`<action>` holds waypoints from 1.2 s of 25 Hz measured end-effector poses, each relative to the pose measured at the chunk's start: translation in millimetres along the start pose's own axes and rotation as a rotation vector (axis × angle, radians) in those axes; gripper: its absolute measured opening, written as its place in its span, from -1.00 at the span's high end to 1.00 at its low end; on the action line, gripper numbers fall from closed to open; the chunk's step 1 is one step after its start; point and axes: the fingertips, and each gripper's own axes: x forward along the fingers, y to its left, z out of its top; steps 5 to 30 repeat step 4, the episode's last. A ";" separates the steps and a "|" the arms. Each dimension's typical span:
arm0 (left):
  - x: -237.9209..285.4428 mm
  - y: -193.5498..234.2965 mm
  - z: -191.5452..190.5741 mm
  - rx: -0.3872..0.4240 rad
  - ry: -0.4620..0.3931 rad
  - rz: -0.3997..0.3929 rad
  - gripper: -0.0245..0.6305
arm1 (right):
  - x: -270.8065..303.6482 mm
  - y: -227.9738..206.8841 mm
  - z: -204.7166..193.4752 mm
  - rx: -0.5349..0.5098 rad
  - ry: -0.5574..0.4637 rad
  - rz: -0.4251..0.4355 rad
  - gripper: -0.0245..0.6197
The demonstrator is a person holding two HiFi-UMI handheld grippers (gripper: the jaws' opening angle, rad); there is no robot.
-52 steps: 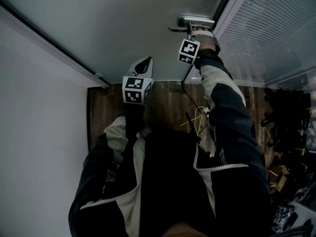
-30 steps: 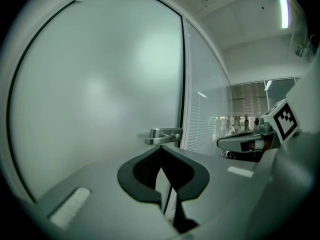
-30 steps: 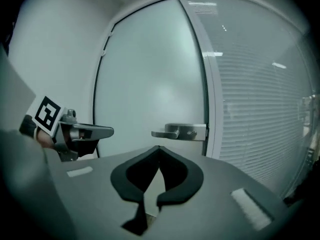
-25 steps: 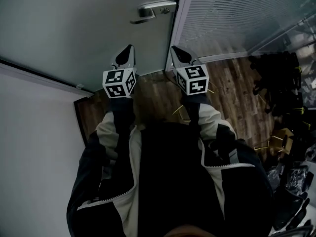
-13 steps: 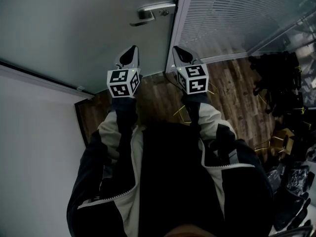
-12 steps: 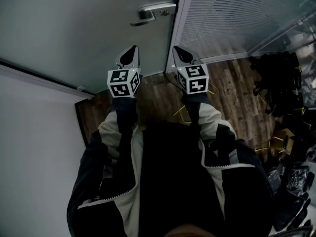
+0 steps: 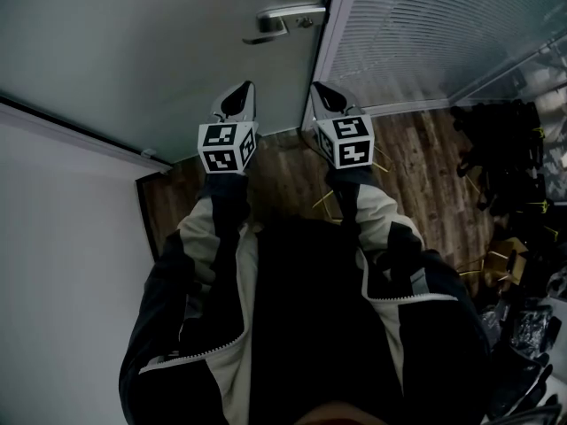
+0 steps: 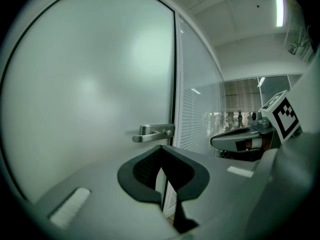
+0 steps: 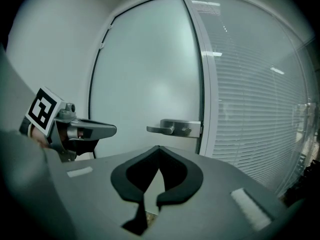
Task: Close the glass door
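Nearest: left tongs (image 7: 237,102) and right tongs (image 7: 326,98), each pressed together on nothing, held side by side above the wooden floor (image 7: 283,171), presumably because no push remains. Beyond: the glass door (image 7: 159,51) lies flush against the blinds panel (image 7: 425,34), its handle (image 7: 283,20) untouched; closing appears complete.

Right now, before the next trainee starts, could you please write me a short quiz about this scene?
1. What stands next to the door handle side of the glass door? A) a white wall B) a panel with blinds C) a shelf
2. True or false: the right tongs grip the door handle.
3. Fill in: the jaws of the left tongs are ___.
Key: 1 B; 2 false; 3 shut.
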 end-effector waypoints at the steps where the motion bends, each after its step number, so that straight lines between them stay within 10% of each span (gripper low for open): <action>1: -0.9 -0.1 2.3 0.001 0.000 0.001 0.92 | -0.7 0.9 3.0 -0.001 -0.002 0.003 0.92; 30: -2.6 -0.9 7.3 0.003 0.000 0.002 0.92 | -2.5 3.2 10.8 -0.005 -0.009 0.010 0.92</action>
